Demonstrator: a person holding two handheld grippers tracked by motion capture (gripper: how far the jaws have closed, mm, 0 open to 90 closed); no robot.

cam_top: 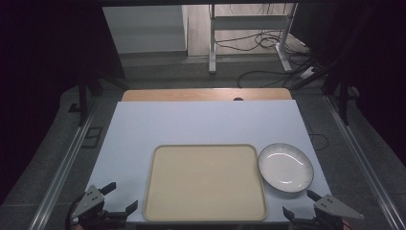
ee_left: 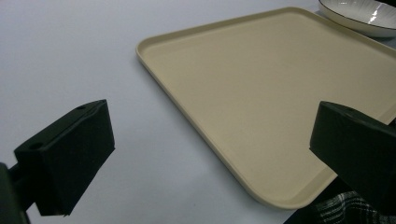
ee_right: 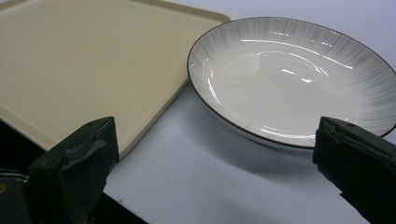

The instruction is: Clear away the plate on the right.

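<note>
A cream rectangular tray (cam_top: 206, 182) lies on the white table near its front edge, with nothing on it. Just to its right sits a shallow white plate (cam_top: 286, 167) with a dark rim, touching or nearly touching the tray's right edge. My left gripper (cam_top: 119, 197) is open at the table's front left corner, left of the tray (ee_left: 280, 93). My right gripper (cam_top: 300, 203) is open at the front right, just short of the plate (ee_right: 294, 79). In the right gripper view the tray (ee_right: 84, 70) lies to the left of the plate.
The white table top (cam_top: 201, 124) stretches back to a wooden strip (cam_top: 206, 94). Beyond it stand a desk frame (cam_top: 249, 38) and loose cables (cam_top: 268, 40) on the floor. Dark curtains flank both sides.
</note>
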